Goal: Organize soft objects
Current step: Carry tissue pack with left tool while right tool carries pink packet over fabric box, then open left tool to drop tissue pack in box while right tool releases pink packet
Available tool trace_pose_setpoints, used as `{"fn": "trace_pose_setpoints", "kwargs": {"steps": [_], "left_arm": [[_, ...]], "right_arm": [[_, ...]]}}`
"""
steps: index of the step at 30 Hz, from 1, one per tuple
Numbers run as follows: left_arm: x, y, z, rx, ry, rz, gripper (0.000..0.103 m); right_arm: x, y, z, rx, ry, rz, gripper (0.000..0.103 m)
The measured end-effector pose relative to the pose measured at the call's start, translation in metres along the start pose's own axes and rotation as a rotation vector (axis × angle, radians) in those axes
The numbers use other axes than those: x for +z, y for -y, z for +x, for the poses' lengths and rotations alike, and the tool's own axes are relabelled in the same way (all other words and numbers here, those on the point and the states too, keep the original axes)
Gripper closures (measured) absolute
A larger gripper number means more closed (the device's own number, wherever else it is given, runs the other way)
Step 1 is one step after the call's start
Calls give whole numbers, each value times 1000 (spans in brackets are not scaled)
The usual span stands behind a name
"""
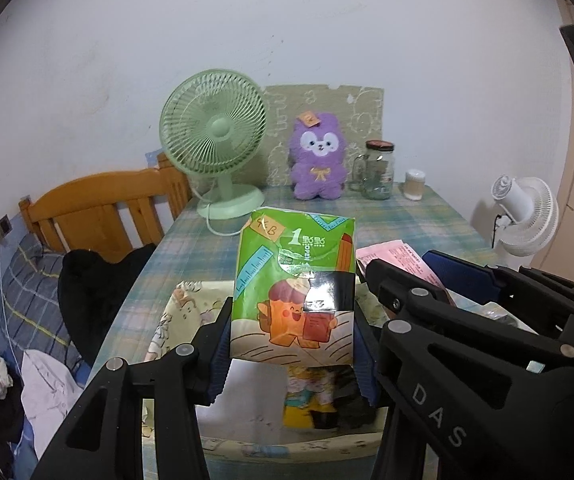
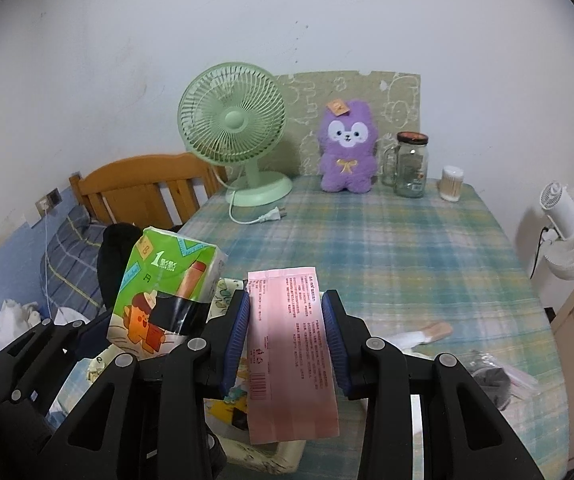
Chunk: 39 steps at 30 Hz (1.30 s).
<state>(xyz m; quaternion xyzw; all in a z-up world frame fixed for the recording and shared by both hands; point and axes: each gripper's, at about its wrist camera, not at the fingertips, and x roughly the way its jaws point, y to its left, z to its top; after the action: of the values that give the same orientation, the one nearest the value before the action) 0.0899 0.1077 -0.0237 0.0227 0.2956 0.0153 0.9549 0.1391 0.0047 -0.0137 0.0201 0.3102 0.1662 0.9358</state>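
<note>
Plaid table [image 2: 407, 248] | left hand-held gripper [image 1: 293, 344] clamps green tissue pack [image 1: 295, 284] | right hand-held gripper [image 2: 287, 336] clamps pink packet [image 2: 291, 352]

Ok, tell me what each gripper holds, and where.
Left gripper: green tissue pack, clamped across its lower sides. Right gripper: pink pack, clamped at mid-length on its side edges.

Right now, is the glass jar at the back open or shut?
Shut: the glass jar stands upright with a dark lid on its mouth.
</note>
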Motion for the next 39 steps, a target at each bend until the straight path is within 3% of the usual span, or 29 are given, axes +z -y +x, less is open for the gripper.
{"fn": "trace_pose_setpoints", "kwargs": {"steps": [11, 13, 15, 16, 21, 28, 34, 37, 39], "left_arm": [[-19, -28, 34, 39, -111, -19, 48], [-22, -32, 37, 29, -126, -31, 44], [-24, -36, 37, 36, -124, -48, 26], [-24, -36, 37, 39, -117, -52, 24], [-23, -43, 34, 47, -100, -58, 17], [-25, -56, 45, 80, -159, -78, 14], [-26, -60, 48, 84, -160, -76, 9], [-27, -61, 50, 82, -163, -76, 7], [-27, -61, 51, 81, -167, -71, 6]], "right_arm": [[-6, -20, 28, 38, -48, -21, 62], [-8, -23, 31, 45, -56, -31, 62], [-9, -25, 33, 52, -59, -40, 62], [-10, -27, 34, 56, -61, -46, 63], [-12, -35, 42, 84, -82, -70, 63], [-12, -46, 54, 120, -95, -96, 62], [-12, -50, 65, 132, -113, -113, 61], [-11, -51, 70, 143, -127, -127, 53], [-10, -50, 71, 133, -135, -140, 31]]}}
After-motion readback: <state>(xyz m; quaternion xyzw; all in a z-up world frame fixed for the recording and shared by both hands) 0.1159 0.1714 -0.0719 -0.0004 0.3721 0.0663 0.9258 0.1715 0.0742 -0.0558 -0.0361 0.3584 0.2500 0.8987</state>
